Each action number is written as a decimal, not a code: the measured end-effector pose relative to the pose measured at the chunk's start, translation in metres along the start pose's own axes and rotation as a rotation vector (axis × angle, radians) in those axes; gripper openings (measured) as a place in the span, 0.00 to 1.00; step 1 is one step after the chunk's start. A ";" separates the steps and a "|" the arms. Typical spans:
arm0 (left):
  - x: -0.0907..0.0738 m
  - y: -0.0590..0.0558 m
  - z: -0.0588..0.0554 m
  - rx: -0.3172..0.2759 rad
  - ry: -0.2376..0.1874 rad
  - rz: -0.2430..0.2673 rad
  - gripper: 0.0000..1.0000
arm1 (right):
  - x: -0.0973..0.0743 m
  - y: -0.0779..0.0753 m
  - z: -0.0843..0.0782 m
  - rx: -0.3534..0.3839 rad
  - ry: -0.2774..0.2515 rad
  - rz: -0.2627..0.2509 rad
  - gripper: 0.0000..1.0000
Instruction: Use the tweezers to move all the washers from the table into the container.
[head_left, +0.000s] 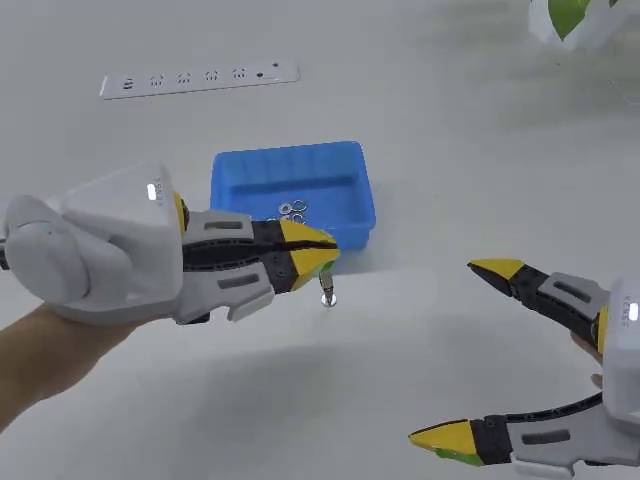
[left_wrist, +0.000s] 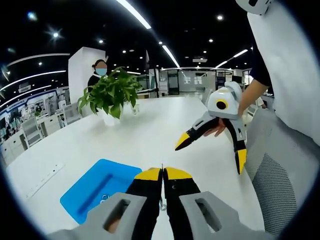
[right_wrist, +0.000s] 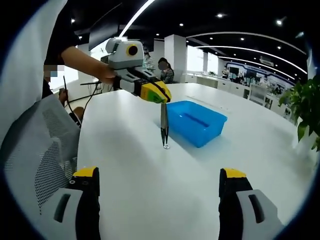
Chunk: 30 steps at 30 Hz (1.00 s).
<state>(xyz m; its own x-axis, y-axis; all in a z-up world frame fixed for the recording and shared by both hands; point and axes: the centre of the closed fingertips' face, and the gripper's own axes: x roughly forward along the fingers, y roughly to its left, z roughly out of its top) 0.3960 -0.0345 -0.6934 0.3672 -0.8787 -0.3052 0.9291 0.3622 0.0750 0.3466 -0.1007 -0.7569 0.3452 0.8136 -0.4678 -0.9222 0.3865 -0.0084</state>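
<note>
**One Pair of Jaws Shut, the Other Spread Wide**

The left gripper (head_left: 325, 256) was held roughly level at the left of the head view, pointing rightward. Its jaws were pressed together on the tweezers (head_left: 327, 290), which hung downward from the yellow tips. It was carried by the left hand (head_left: 45, 345), whose bare wrist was seen beneath the gripper's white body. The right gripper (head_left: 468, 350) was held at the lower right, pointing leftward, with its jaws parted widely. In the left gripper view it was seen gripped from behind by the right hand (left_wrist: 218, 130), the forearm being raised.
</note>
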 end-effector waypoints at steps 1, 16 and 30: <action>0.000 0.000 0.000 0.002 0.001 0.001 0.05 | 0.000 0.000 0.000 0.001 -0.001 0.001 1.00; -0.002 -0.005 -0.005 0.014 0.017 -0.041 0.05 | 0.007 0.006 0.002 0.022 0.006 0.022 0.97; 0.004 -0.010 -0.005 0.032 0.069 -0.125 0.05 | 0.065 0.001 0.039 0.020 -0.018 0.192 0.72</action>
<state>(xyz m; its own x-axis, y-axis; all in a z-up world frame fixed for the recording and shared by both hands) 0.3877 -0.0397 -0.7004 0.2455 -0.8924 -0.3787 0.9687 0.2402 0.0621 0.3749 -0.0306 -0.7524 0.1667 0.8806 -0.4436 -0.9678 0.2321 0.0972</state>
